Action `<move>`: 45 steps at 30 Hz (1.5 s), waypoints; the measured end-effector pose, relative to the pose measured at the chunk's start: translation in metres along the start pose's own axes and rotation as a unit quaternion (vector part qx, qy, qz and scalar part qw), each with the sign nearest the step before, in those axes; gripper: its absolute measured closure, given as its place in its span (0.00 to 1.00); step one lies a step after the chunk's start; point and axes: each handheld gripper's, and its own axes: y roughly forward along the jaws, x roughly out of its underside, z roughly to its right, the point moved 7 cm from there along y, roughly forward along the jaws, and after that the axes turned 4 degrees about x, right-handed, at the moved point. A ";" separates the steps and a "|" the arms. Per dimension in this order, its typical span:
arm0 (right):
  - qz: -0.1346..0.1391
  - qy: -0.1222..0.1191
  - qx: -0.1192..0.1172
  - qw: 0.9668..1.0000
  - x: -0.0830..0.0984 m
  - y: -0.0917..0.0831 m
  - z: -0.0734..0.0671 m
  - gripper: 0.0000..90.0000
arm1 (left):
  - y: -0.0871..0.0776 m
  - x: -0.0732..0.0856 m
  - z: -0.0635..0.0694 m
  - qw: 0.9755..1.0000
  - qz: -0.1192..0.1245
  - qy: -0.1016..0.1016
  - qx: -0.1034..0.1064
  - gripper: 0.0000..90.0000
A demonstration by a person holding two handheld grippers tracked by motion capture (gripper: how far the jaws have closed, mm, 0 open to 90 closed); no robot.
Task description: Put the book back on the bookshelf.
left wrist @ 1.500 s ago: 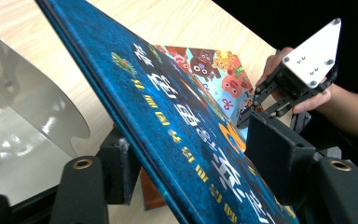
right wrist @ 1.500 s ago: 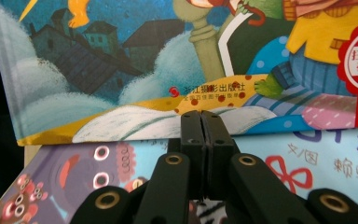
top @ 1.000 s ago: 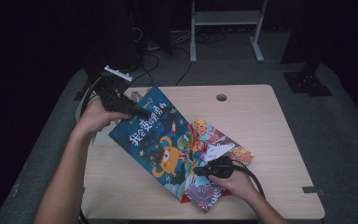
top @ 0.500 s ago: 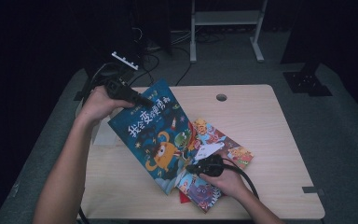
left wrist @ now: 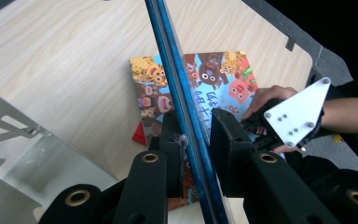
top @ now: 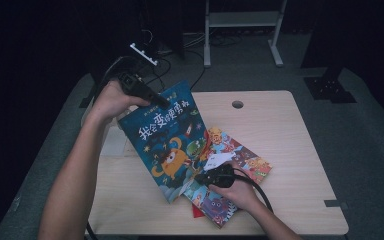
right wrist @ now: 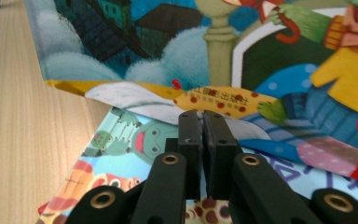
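- A dim lab or studio recording space.
- Bare wooden table (top: 280,130) on grey floor (top: 370,130).
- Metal stand (top: 240,30) and loose cables (top: 180,50) behind, black surroundings.

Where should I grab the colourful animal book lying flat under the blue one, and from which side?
Grip the animal book at its bare far-right corner, coming in low from the table's right. It lies flat, so only edges can be pinched, and the tilted blue book in the left gripper covers its left part.
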 end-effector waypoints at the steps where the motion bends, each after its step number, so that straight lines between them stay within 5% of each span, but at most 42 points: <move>1: 0.000 0.002 0.006 1.000 0.002 -0.004 0.004 0.92 | 0.000 -0.001 0.001 1.000 -0.003 0.000 -0.001 0.84; 9: 0.025 0.035 0.050 0.998 0.010 -0.030 0.038 0.81 | -0.002 -0.009 0.009 1.000 -0.015 0.004 0.002 0.87; 16: 0.046 0.077 0.108 0.990 0.021 -0.059 0.078 0.69 | -0.003 -0.016 0.015 1.000 -0.021 0.006 0.000 0.89; 18: 0.059 0.094 0.139 0.984 0.028 -0.076 0.102 0.60 | -0.004 -0.017 0.018 1.000 -0.022 0.010 0.002 0.91; 19: 0.059 0.094 0.139 0.984 0.028 -0.076 0.102 0.60 | -0.005 -0.017 0.019 1.000 -0.022 0.009 0.003 0.91; 20: 0.067 0.110 0.158 0.979 0.034 -0.086 0.116 0.54 | -0.005 -0.017 0.020 1.000 -0.022 0.010 0.005 0.92; 22: 0.072 0.127 0.173 0.974 0.041 -0.095 0.130 0.49 | -0.007 -0.017 0.022 1.000 -0.023 0.014 0.001 0.92; 25: 0.074 0.141 0.182 0.970 0.048 -0.103 0.142 0.45 | -0.008 -0.017 0.024 1.000 -0.025 0.014 -0.005 0.92; 26: 0.075 0.162 0.198 0.964 0.059 -0.111 0.158 0.42 | -0.009 -0.018 0.026 0.999 -0.027 0.018 -0.009 0.92; 27: 0.075 0.162 0.198 0.964 0.059 -0.111 0.158 0.42 | -0.009 -0.018 0.026 0.999 -0.027 0.018 -0.009 0.92; 28: 0.075 0.182 0.210 0.958 0.069 -0.117 0.171 0.40 | -0.009 -0.018 0.027 0.999 -0.029 0.020 -0.013 0.92; 30: 0.074 0.187 0.215 0.956 0.073 -0.118 0.175 0.37 | -0.010 -0.018 0.028 0.999 -0.030 0.021 -0.014 0.92; 32: 0.068 0.207 0.238 0.947 0.088 -0.122 0.192 0.33 | -0.011 -0.018 0.027 0.999 -0.030 0.014 -0.023 0.92; 35: 0.061 0.213 0.250 0.943 0.096 -0.123 0.199 0.32 | -0.012 -0.018 0.027 0.999 -0.030 0.014 -0.025 0.92; 36: 0.053 0.217 0.263 0.938 0.101 -0.121 0.204 0.31 | -0.013 -0.018 0.026 0.999 -0.031 0.015 -0.025 0.92; 38: 0.036 0.216 0.278 0.935 0.108 -0.119 0.209 0.29 | -0.014 -0.018 0.027 0.999 -0.028 0.017 -0.026 0.92; 45: 0.007 0.225 0.287 0.931 0.122 -0.111 0.216 0.25 | -0.022 -0.017 0.028 0.999 -0.024 0.017 -0.037 0.92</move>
